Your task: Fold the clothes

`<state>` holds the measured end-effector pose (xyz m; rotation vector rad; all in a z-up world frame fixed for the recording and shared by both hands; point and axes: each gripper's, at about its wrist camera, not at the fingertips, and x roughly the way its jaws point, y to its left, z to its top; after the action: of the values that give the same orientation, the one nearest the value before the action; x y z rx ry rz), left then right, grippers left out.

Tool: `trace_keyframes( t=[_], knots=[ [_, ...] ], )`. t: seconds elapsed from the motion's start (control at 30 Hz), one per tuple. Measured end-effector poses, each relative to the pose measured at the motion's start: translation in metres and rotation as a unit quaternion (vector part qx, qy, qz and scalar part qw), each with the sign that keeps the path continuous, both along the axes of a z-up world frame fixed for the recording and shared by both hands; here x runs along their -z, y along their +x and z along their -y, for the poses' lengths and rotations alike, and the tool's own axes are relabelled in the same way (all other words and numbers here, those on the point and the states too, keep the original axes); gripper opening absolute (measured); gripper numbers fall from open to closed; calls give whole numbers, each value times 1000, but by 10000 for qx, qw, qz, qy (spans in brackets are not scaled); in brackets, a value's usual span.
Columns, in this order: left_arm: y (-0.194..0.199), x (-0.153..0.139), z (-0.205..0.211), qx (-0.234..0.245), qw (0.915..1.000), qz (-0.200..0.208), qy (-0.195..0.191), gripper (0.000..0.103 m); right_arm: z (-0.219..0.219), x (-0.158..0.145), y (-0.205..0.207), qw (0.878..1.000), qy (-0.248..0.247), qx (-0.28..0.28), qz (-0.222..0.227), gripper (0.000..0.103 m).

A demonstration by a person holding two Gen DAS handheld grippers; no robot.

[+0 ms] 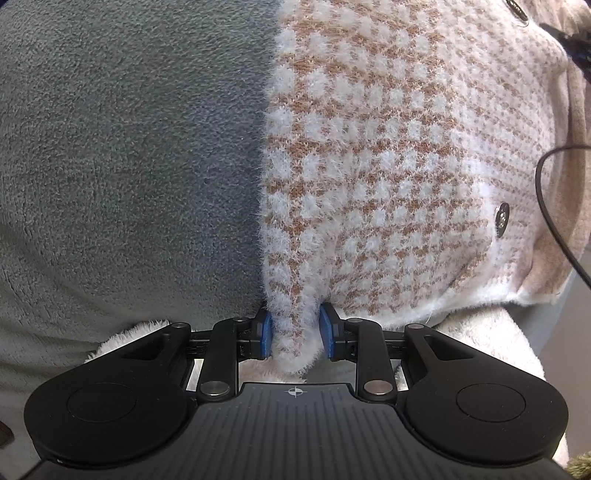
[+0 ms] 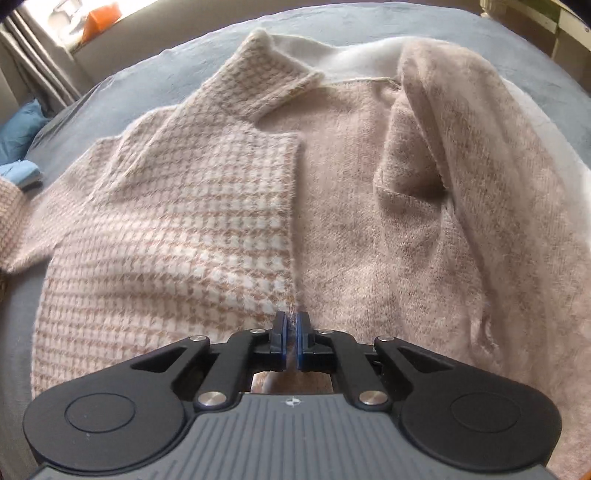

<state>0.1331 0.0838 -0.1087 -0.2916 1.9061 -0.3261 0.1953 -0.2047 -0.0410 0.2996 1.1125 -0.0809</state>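
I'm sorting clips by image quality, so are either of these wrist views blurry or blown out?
Left wrist view: sharp, evenly lit; cardigan fibres crisp, edges bent by fisheye. Right wrist view: softer, cardigan weave smeared, window at top left overexposed.

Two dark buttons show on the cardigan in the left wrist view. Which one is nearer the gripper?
The lower button, on the fine-checked placket near the hem. The other button sits at the top edge, far from the left gripper.

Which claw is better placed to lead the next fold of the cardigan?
Probably right: the right claw pinches the cardigan's front edge. The left claw only grips a bunched outer edge.
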Motion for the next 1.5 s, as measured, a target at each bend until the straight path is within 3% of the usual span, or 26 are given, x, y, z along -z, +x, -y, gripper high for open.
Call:
trace_keyframes(
  t=[0.1, 0.17, 0.23, 0.4, 0.53, 0.6, 0.7, 0.77, 0.83, 0.97, 1.07, 1.17, 1.2, 1.27, 1.4, 1.5],
  knots=[
    [-6, 0, -2, -11, 10000, 8, -4, 26, 10, -13, 12, 9988, 120, 290, 366, 8],
    [-4, 0, -3, -16, 10000, 31, -7, 26, 19, -22, 21, 9968, 285, 456, 592, 19],
    [-3, -1, -4, -23, 10000, 47, -10, 26, 28, -24, 35, 9949, 537, 518, 676, 22],
    [-1, -4, -7, -78, 9999, 58, -27, 26, 14, -21, 81, 9960, 530, -192, 689, 22],
    [1, -5, -9, -122, 9999, 73, -56, 26, -8, 10, 105, 9963, -324, -767, 206, 21],
    [3, -5, -10, -137, 9999, 62, -76, 26, -11, 17, 108, 9939, -687, -848, 152, 29],
    [5, -5, -11, -161, 9998, 44, -107, 26, 0, -8, 94, 9962, -580, -613, 226, 30],
    [7, -5, -12, -177, 9998, 33, -127, 26, 11, -23, 74, 9969, -143, -731, 233, 30],
    [8, -5, -13, -193, 9997, 21, -148, 26, 16, -35, 47, 9937, 327, -1057, 158, 30],
    [13, -7, -12, -172, 9997, 12, -166, 27, 0, -47, 0, 9752, 659, -2110, 107, 30],
    [16, -8, -11, -162, 9997, -5, -165, 27, -35, -33, -23, 9524, 376, -3026, 48, 28],
    [20, -11, -9, -158, 9997, -19, -163, 27, -58, -8, -39, 9220, -501, -3839, -68, 24],
    [20, -12, -9, -166, 9997, -21, -161, 27, -57, -3, -41, 9172, -697, -3922, -90, 22],
    [22, -13, -8, -182, 9997, -27, -157, 27, -42, -2, -41, 9202, -777, -3834, -105, 22],
    [25, -20, 3, 67, 9999, 81, -122, 29, -11, -3, -45, 9165, -1794, -3546, -460, 23],
    [28, -25, 12, 276, 9994, 171, -94, 31, 8, -17, -42, 9305, -1672, -3215, -530, 22]
  ],
)
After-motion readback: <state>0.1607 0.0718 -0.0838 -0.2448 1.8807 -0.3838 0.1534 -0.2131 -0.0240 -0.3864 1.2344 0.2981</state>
